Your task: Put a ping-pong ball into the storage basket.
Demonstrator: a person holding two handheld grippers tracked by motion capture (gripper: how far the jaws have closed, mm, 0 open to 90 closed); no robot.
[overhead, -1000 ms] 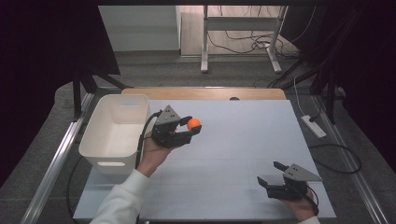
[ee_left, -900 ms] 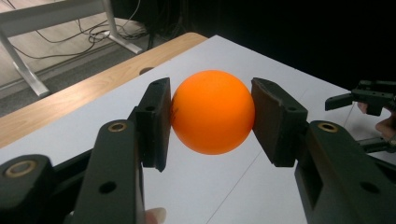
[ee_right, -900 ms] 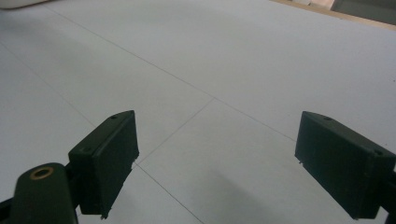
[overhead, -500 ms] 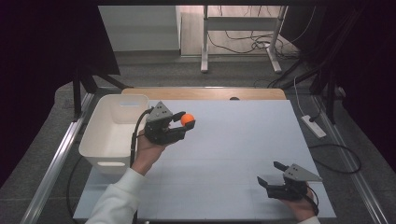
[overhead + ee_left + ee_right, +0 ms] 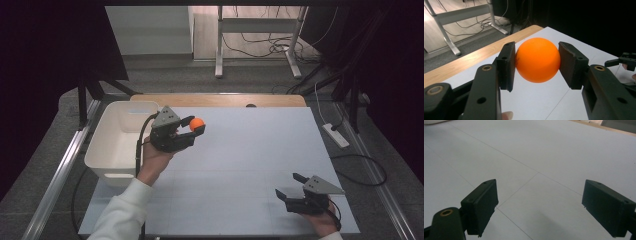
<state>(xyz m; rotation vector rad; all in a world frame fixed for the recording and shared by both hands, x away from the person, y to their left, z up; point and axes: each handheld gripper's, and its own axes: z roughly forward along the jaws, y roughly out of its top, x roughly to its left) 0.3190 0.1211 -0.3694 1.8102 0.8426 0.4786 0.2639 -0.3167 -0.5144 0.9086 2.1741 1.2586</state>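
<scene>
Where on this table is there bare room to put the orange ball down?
Most of the table is bare: the whole stretch between the left claw holding the orange ball and the open right claw, plus the far right part. The white bin looks empty. Only the left edge is crowded.

Black grippers [image 5: 192, 129] with grey triangular plates, black cables; white sleeve [image 5: 122, 212].

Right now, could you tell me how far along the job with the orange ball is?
Done: the left gripper has the orange ball clamped and lifted off the table. In hand: carrying it beside the white bin. Left: probably dropping it in. The right gripper rests open.
</scene>
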